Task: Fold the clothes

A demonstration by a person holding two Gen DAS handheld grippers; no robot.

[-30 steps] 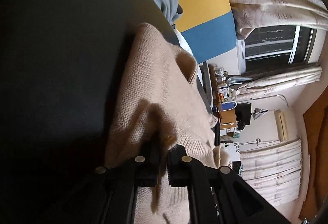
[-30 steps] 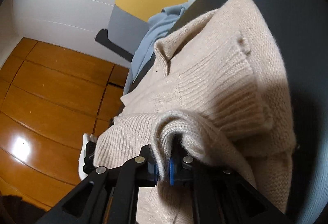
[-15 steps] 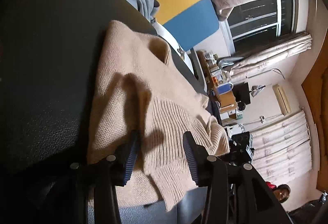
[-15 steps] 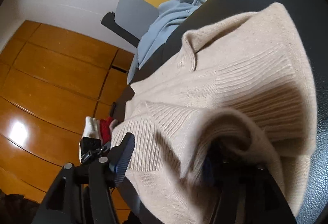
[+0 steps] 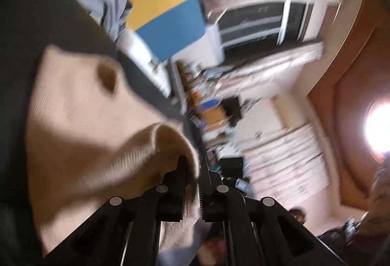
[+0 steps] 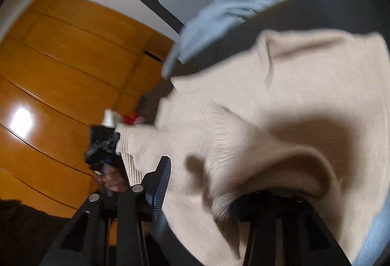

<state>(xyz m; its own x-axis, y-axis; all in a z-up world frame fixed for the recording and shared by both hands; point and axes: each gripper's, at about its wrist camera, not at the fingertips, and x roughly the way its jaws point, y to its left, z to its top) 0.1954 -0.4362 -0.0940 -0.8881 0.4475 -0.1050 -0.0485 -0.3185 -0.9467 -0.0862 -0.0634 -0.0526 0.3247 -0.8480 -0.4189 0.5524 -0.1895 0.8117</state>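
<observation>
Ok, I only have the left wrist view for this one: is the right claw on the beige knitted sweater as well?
Observer: The right claw is closing, with a fold of the beige knitted sweater between its jaws.
Operator: Can you see both sides of it?
Observer: Only one, with its blue ribbed pad; the fold covers the other.
Operator: Anything past the sweater on that side?
Observer: Something red and white, near the orange wooden panels; too blurred to identify.
</observation>
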